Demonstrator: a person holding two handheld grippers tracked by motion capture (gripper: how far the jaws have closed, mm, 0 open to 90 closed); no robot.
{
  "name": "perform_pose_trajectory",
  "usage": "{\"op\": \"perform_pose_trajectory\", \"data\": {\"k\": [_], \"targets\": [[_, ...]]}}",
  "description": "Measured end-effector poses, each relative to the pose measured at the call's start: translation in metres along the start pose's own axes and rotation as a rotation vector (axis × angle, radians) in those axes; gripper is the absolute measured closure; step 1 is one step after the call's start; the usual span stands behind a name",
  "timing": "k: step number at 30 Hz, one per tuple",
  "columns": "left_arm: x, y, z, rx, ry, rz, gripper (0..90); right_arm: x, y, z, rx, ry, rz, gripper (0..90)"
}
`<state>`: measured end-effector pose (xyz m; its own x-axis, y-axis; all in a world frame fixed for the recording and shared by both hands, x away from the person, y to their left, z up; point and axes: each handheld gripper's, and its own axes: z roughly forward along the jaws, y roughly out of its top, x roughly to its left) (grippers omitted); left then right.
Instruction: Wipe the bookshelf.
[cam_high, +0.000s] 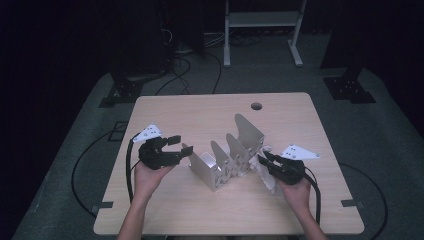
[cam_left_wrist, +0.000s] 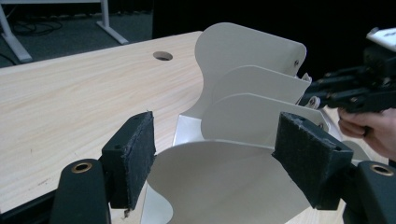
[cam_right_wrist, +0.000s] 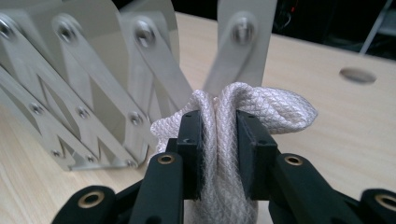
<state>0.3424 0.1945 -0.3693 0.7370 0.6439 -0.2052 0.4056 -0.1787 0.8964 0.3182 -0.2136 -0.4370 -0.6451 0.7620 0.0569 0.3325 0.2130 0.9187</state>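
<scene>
At the near edge of the table (cam_high: 165, 220) both forearms come in. Right gripper (cam_high: 274, 162) has its jaws pinched tight on a bunched white cloth (cam_right_wrist: 224, 140); cloth sits right of the rack, touching or just beside its scissor side. Left gripper (cam_high: 176, 150) jaws wide apart, straddling the near end plate of the expanding metal rack (cam_high: 227, 155) mid-table; pads (cam_left_wrist: 306, 158) stand off the plate, nothing gripped. Looks like a wipe of the rack with the left hand set to steady it. To do it well I'd close left on the end plate first so the rack can't fold or skid, then run the cloth along the scissor links (cam_right_wrist: 93, 121) with light pressure, keep the fold clear of the rivets so it doesn't snag. Hard to tell: whether the cloth actually touches the links yet, how much cloth trails under the right hand, and the far plate's back face. Beyond the rack, cable hole (cam_high: 256, 106) in the tabletop, then a dark floor with a stand's legs
</scene>
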Motion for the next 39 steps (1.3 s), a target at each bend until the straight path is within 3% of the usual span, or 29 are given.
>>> {"op": "perform_pose_trajectory", "data": {"k": [2,7,12,18,23,25,27,29,31,34,37,39], "targets": [[0.002,-0.002,0.002,0.005,-0.007,-0.005,30.2,0.001,0.004,-0.004,-0.029,0.003,-0.002,72.0],[0.001,-0.002,0.005,0.008,-0.019,-0.003,31.2,0.002,-0.002,0.002,0.003,0.015,0.005,72.0],[0.001,-0.001,0.006,0.004,-0.023,-0.008,32.1,0.006,0.019,-0.011,-0.078,0.010,-0.028,72.1],[-0.002,-0.001,0.009,0.011,-0.030,0.002,32.2,0.002,-0.005,0.004,0.013,0.014,0.005,72.0],[-0.001,-0.001,0.010,0.006,-0.033,0.000,32.1,0.005,0.009,-0.006,-0.041,0.005,-0.027,72.0],[0.000,-0.001,0.010,0.005,-0.036,-0.001,32.1,0.004,0.000,0.001,-0.011,0.013,-0.009,72.0],[0.000,-0.001,0.010,0.004,-0.037,-0.002,32.0,0.001,-0.017,0.015,0.071,0.017,0.019,71.8],[-0.001,-0.001,0.010,0.004,-0.037,-0.002,31.7,-0.002,-0.023,0.020,0.125,0.033,0.046,71.8],[-0.001,-0.001,0.010,0.001,-0.038,-0.002,31.7,-0.001,-0.020,0.018,0.101,0.032,0.049,71.9],[-0.001,0.000,0.010,0.000,-0.037,0.001,31.7,0.002,-0.009,0.010,0.053,0.010,0.007,71.9],[-0.001,0.000,0.011,-0.001,-0.035,0.002,31.4,-0.001,-0.018,0.016,0.077,0.014,0.033,71.9],[-0.002,0.000,0.011,-0.001,-0.035,0.001,31.1,-0.004,-0.028,0.024,0.133,0.020,0.055,71.9]]}}
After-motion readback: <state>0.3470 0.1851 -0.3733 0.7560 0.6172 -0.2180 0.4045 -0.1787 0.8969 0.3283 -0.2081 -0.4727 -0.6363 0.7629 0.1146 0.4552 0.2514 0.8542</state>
